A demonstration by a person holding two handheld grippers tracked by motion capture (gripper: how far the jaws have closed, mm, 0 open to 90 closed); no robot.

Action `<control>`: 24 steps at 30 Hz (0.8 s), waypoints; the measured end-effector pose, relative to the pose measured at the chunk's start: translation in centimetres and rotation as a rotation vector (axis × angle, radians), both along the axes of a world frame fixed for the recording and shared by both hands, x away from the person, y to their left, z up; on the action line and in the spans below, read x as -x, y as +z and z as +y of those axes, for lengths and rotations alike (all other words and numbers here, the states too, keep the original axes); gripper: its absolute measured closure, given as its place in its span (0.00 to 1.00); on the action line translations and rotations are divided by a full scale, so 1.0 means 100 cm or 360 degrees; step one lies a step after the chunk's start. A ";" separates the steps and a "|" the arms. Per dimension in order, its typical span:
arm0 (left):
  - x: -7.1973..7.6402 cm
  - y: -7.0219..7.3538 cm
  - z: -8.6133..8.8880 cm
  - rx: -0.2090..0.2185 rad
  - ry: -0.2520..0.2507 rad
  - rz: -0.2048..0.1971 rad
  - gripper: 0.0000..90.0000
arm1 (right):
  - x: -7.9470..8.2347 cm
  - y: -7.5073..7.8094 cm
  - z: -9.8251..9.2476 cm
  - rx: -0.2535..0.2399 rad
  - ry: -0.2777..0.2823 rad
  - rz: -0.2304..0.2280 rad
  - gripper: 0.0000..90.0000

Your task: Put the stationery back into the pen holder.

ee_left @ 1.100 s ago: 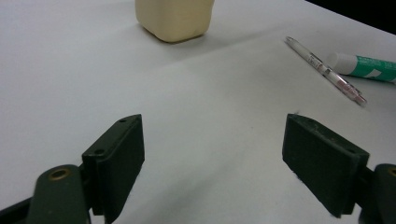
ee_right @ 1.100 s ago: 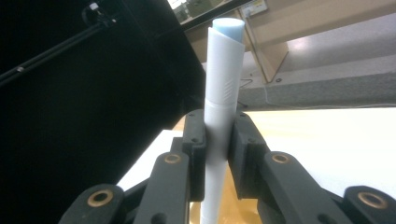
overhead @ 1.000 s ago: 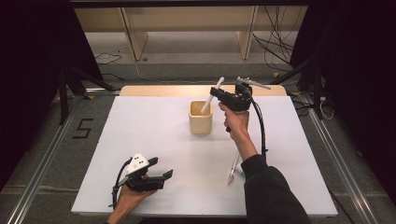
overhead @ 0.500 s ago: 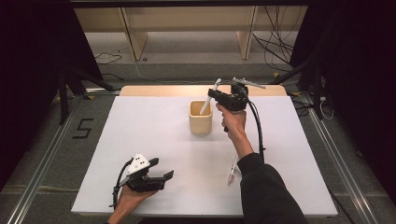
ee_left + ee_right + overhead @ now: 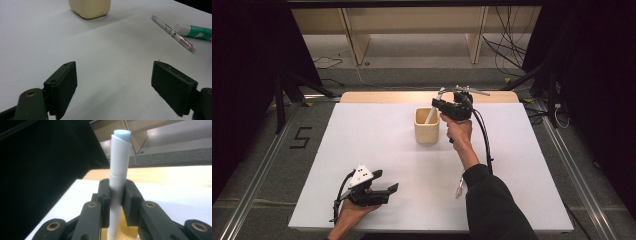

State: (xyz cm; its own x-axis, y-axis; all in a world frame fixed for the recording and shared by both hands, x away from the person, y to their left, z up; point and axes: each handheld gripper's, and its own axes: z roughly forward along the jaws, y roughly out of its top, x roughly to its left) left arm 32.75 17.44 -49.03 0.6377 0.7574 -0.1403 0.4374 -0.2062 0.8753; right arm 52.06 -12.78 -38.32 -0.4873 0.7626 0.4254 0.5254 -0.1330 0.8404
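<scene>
Whiteboard surface covers your table, its wooden edge at the far side, grey floor and cables beyond. Your right gripper pinches a white marker, lower end inside the beige cup. Your left gripper rests near the front edge, jaws spread, empty. A pen and a green tube lie right of the cup.
</scene>
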 end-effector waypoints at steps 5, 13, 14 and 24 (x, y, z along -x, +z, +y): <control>0.000 0.000 0.000 0.0001 0.0001 -0.0003 0.23 | 0.000 -0.004 0.004 0.0032 0.0011 0.0010 0.87; 0.000 0.000 -0.001 -0.0001 -0.0001 -0.0003 0.23 | -0.001 -0.007 0.007 0.0062 0.0014 0.0015 0.87; 0.000 -0.001 -0.001 -0.0001 -0.0001 -0.0004 0.23 | -0.001 -0.008 0.007 0.0066 0.0014 0.0014 0.87; 0.001 -0.001 -0.002 -0.0013 -0.0010 0.0003 0.23 | -0.001 -0.012 0.012 0.0109 0.0030 0.0026 0.87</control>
